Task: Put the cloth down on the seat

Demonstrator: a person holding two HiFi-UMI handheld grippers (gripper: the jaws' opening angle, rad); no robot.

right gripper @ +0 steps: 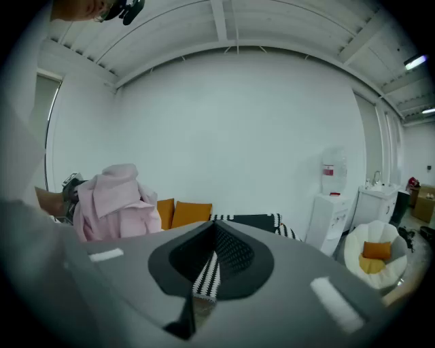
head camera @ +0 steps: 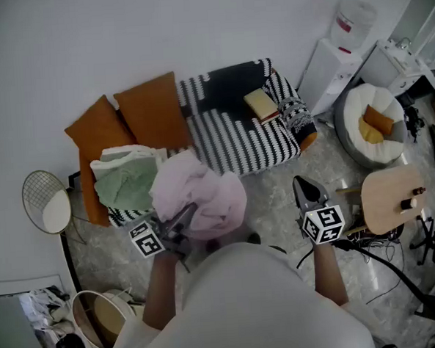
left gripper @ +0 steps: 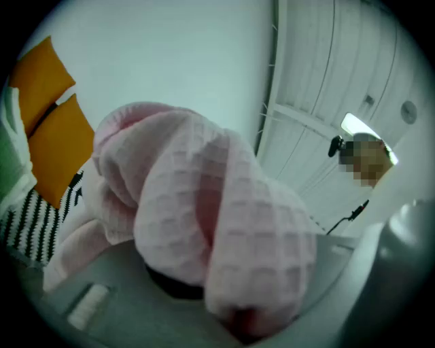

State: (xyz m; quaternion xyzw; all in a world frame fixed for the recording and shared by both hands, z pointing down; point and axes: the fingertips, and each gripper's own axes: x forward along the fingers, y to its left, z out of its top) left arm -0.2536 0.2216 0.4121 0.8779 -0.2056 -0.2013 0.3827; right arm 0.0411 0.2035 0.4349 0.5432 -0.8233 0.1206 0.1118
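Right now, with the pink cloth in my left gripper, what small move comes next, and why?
Probably carry the left gripper forward over the striped seat before opening: its jaws clamp the pink cloth, which hangs short of it, above the floor. Aim right of the green cloth already lying there.

Cloth (head camera: 204, 196): pink waffle-weave, bunched into a loose wad, folds spilling to both sides. It is not on the seat (head camera: 244, 135). It is held up in the air just in front of the seat's front edge, pinched between the left gripper's (head camera: 182, 217) jaws. Seat: low couch, black-and-white striped cover with a solid black patch at the back.
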